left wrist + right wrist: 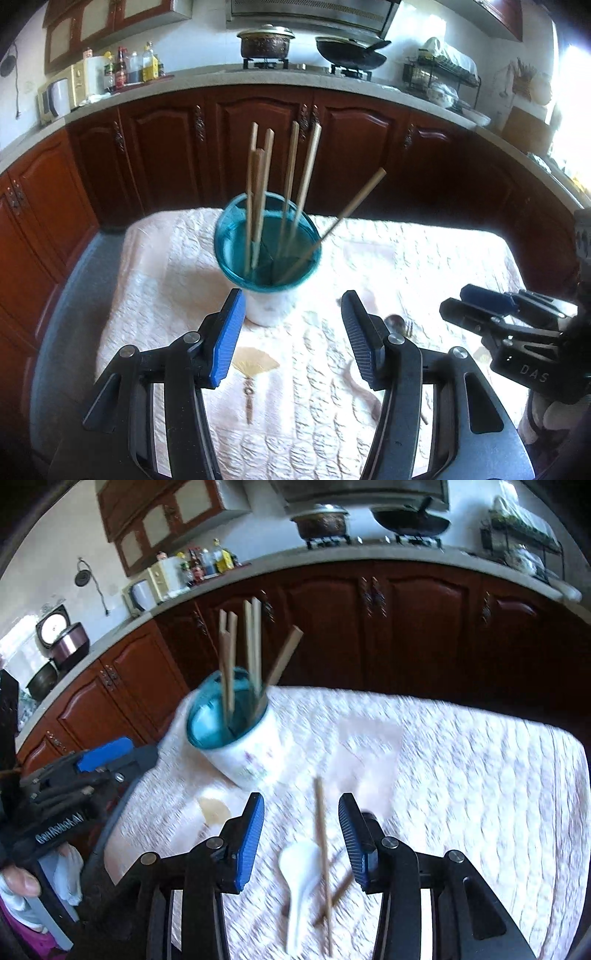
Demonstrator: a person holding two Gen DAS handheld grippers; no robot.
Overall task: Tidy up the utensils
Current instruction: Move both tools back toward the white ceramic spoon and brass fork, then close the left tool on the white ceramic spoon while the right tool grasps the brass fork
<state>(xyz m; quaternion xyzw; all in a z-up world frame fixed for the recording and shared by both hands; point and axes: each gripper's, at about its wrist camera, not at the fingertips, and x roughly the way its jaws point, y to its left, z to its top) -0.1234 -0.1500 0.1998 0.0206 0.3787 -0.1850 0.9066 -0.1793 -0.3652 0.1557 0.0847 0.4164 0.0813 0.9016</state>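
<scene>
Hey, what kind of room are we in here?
A home kitchen, most likely: a gas stove with a lidded pot and a wok, wooden cabinets under a counter, and a microwave.

White raised letters "DAS" stand on the black plastic body of the right gripper (452, 308) in the left wrist view. White lettering "GenRobot.AI", partly blurred, stands on the black plastic body of the left gripper (110, 755) in the right wrist view.
</scene>
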